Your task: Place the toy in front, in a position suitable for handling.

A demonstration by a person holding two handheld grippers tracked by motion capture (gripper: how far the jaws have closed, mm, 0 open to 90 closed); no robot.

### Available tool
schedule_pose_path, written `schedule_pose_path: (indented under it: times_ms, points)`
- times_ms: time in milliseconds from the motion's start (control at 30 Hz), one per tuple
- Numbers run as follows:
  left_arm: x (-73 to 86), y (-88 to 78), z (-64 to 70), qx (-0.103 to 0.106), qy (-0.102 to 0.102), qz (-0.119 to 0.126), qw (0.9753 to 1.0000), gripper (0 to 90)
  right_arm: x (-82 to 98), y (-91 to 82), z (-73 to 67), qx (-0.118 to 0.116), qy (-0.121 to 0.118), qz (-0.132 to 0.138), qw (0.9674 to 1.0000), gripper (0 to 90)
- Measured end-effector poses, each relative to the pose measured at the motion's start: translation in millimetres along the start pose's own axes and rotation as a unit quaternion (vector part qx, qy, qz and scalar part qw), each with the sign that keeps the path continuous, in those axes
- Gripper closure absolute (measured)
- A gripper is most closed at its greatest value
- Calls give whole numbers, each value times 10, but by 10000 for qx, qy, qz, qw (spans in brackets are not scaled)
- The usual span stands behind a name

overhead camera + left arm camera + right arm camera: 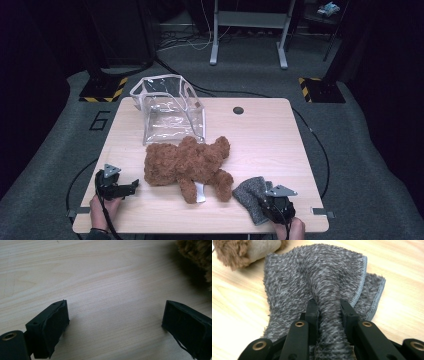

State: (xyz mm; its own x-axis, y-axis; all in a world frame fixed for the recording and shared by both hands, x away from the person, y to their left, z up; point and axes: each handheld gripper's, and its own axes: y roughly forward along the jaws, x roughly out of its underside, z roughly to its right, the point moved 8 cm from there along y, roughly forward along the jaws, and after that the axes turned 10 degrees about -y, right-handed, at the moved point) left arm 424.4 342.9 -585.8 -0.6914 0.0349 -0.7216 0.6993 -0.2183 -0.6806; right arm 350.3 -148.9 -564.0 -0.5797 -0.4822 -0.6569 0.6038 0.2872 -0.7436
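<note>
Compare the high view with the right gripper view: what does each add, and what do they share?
The high view adds the clear plastic bag standing open at the table's far side, the whole brown plush teddy bear lying in front of it, the left gripper resting near the table's front left corner, and the wooden table as a whole.

The right gripper view adds the grip itself: the right gripper pinches a raised fold of the grey fuzzy cloth, whose stitched edge is visible.

Both show that cloth, part of the bear, and the wood surface.
</note>
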Motion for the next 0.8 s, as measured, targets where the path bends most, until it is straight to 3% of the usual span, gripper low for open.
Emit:
schedule_pose_path:
  times_ms: [367,800]
  points:
    - [-1,1,-1,-4,6,9,10000,67,-119,-125,140,190,8,232,9996,733]
    - [-6,6,2,-21,-1,67,10000,70,-284,-276,472,456,114,403,9981,733]
